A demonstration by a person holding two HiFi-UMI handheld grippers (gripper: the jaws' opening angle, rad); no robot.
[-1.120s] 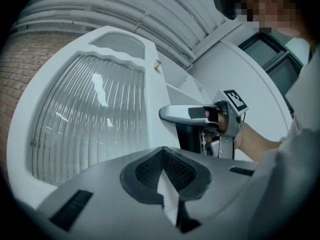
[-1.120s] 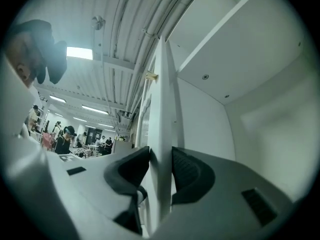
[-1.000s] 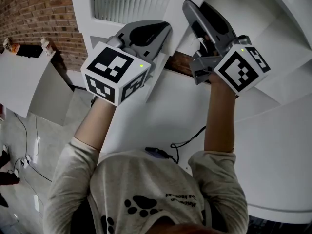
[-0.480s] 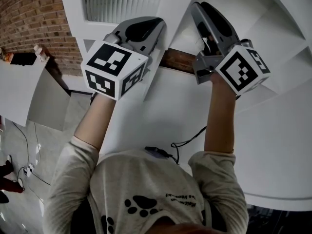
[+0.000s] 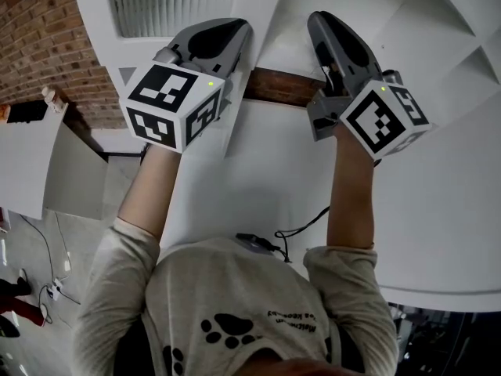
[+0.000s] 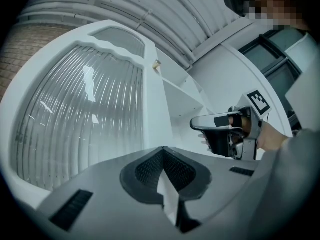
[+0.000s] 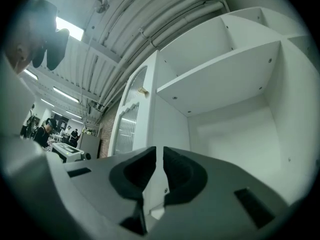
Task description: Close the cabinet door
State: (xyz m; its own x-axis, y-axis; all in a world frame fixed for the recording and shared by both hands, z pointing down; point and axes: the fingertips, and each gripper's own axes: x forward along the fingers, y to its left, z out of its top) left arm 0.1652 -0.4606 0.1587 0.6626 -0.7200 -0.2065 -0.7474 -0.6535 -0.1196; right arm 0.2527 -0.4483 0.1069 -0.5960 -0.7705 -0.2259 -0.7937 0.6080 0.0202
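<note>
The white cabinet door (image 5: 262, 2) with its ribbed glass panel (image 5: 168, 2) stands open at the top left. In the left gripper view the door (image 6: 80, 99) fills the left half. My left gripper (image 5: 228, 31) is at the door's free edge, its jaws (image 6: 162, 150) meeting at the tips with nothing seen held. My right gripper (image 5: 321, 23) points into the open cabinet (image 5: 391, 22). Its jaws (image 7: 159, 151) are closing to a narrow slit with nothing between them. A white shelf (image 7: 220, 79) and the door (image 7: 131, 119) lie ahead of it.
A brick wall (image 5: 47, 37) runs behind the door. A white table (image 5: 31, 155) stands at the left, with cables on the floor (image 5: 43, 249) below it. Several people (image 7: 47, 129) stand far off by a bench. A black cable (image 5: 301, 222) hangs at my chest.
The left gripper and the door's glass panel now sit further up and left in the picture. The right gripper has edged deeper toward the cabinet's opening.
</note>
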